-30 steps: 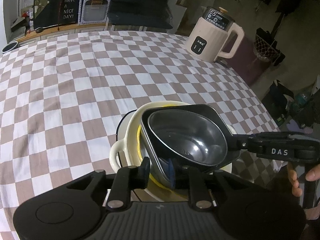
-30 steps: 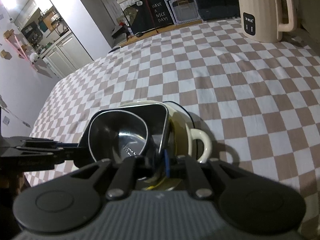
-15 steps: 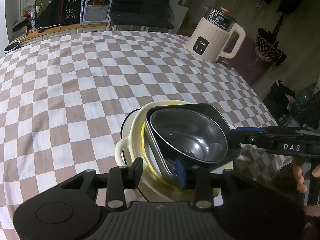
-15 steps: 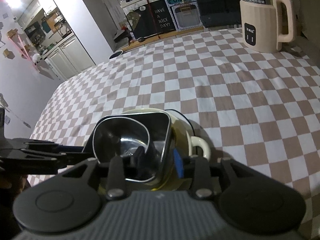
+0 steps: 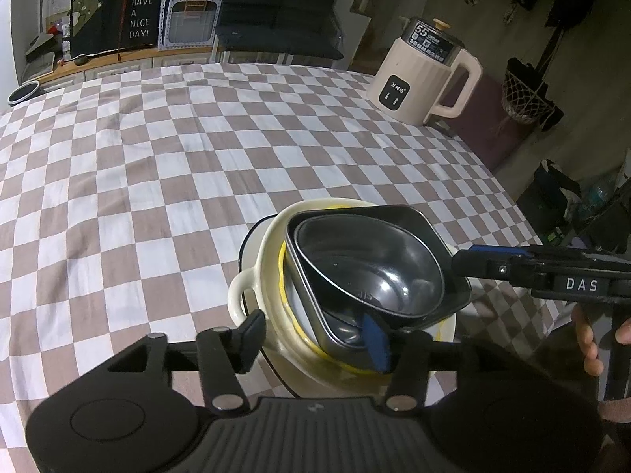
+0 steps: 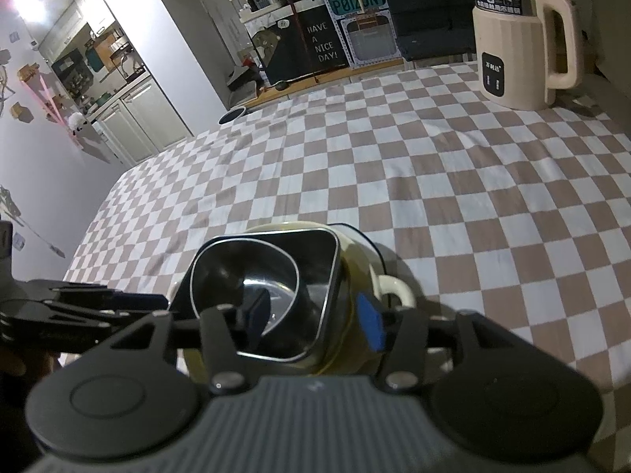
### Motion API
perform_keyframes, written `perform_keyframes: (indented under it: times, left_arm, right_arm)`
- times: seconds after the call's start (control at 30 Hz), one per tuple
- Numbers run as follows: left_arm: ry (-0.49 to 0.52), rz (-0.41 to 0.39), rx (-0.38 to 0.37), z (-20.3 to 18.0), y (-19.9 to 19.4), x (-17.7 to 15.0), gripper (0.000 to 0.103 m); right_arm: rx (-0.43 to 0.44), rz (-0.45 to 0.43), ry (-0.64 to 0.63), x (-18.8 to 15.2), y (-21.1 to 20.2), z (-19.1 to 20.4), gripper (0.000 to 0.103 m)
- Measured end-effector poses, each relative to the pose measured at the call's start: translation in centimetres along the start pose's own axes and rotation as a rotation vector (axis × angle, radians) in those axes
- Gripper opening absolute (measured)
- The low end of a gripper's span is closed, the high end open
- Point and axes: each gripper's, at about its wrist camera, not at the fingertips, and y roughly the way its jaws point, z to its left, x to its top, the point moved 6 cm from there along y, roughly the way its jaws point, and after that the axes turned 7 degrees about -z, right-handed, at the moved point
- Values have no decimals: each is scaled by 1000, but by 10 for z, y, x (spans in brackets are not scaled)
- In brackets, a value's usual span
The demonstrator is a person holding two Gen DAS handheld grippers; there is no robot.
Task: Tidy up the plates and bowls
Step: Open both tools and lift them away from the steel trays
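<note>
I have just been opening both my left gripper (image 5: 315, 335) and my right gripper (image 6: 315, 325), each astride the black bowl (image 5: 370, 268) without pressing it, since it now sits nested in the cream bowl (image 5: 272, 260) near the table's (image 5: 157, 157) front edge. I count two black dishes, one yellowish and one cream, with one kettle (image 5: 424, 79) at the far corner.

Your left wrist camera is looking steeply down, close over the stacked bowls (image 5: 366, 272); your right is facing them from the opposite side (both are sharing the checkered table (image 6: 453, 181) and kettle (image 5: 426, 75)).
</note>
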Motion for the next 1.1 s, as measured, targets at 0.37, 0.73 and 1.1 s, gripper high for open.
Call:
perform_keyframes:
  times: [0.37,0.73,1.1]
  left_arm:
    - [-43,-32,-9,5,-4,4,83]
    - [-186,-33,77,45,-5,2,73]
    - [-305,-35,130,78,-21,-6,76]
  right_arm:
    - [1,-4,-1,1,-2,0,59]
    - [-62,-11,-5,21,-1,-40,65]
    - [-73,-4,22,28,-4,-54,80]
